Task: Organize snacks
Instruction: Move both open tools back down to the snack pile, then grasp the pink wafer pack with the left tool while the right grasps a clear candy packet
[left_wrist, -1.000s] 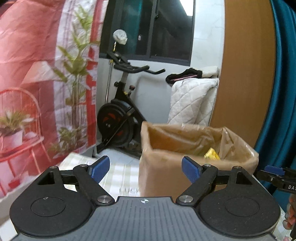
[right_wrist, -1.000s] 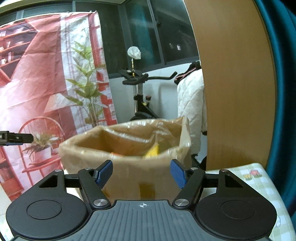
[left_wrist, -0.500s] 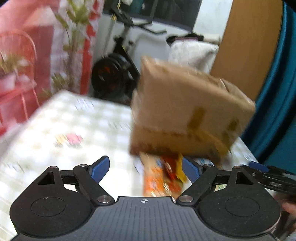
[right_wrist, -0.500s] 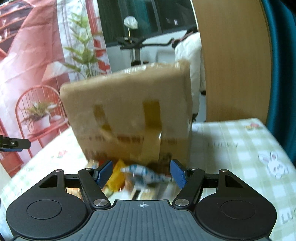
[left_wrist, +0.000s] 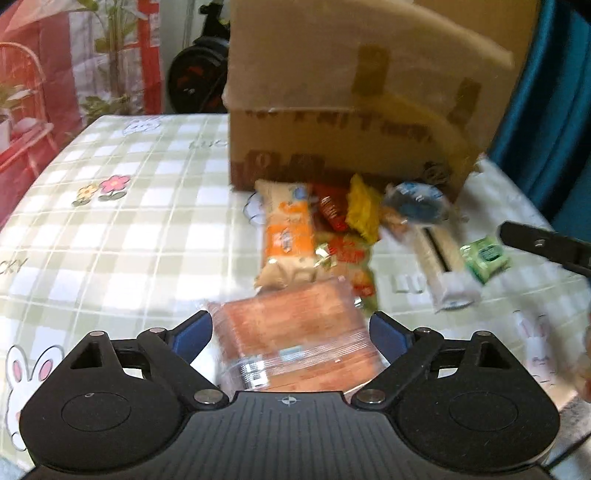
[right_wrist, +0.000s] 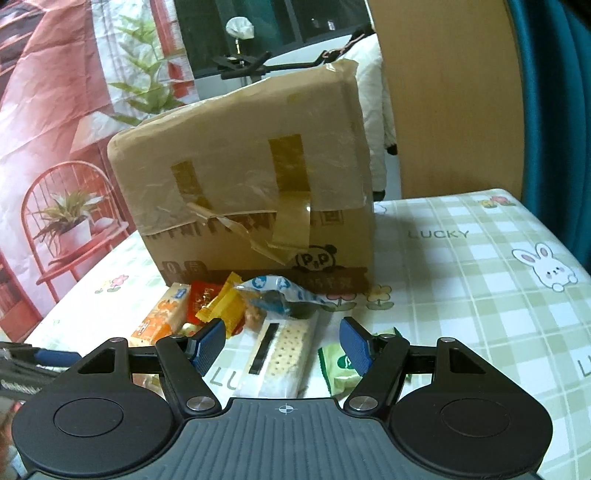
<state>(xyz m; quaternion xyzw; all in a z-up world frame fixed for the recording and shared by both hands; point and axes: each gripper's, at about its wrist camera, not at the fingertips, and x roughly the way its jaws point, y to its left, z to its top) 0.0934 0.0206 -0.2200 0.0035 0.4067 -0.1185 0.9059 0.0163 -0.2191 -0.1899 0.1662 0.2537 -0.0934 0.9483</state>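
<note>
Snacks lie in a loose heap on a green-checked tablecloth (right_wrist: 480, 280), just in front of a taped cardboard box (right_wrist: 251, 192) that fills the middle of both views. From the right wrist view, the heap holds an orange packet (right_wrist: 162, 314), a red packet (right_wrist: 201, 297), a yellow packet (right_wrist: 223, 308), a blue-and-white wrapper (right_wrist: 280, 291), a long cracker pack (right_wrist: 284, 354) and a green packet (right_wrist: 340, 365).

The right gripper (right_wrist: 282, 345) hangs over the cracker pack, jaws partly apart and touching nothing; one finger covers part of the green packet.

The left gripper (left_wrist: 291, 334) has jaws wide and opening, with a clear brown-filled pack (left_wrist: 295, 347) between them; blur hides whether the pads touch it.

Behind the box stand an exercise bike (right_wrist: 251, 62), a red printed backdrop (right_wrist: 48, 110) and a teal curtain (right_wrist: 554, 92). The left view is smeared, so labels are unreadable.
</note>
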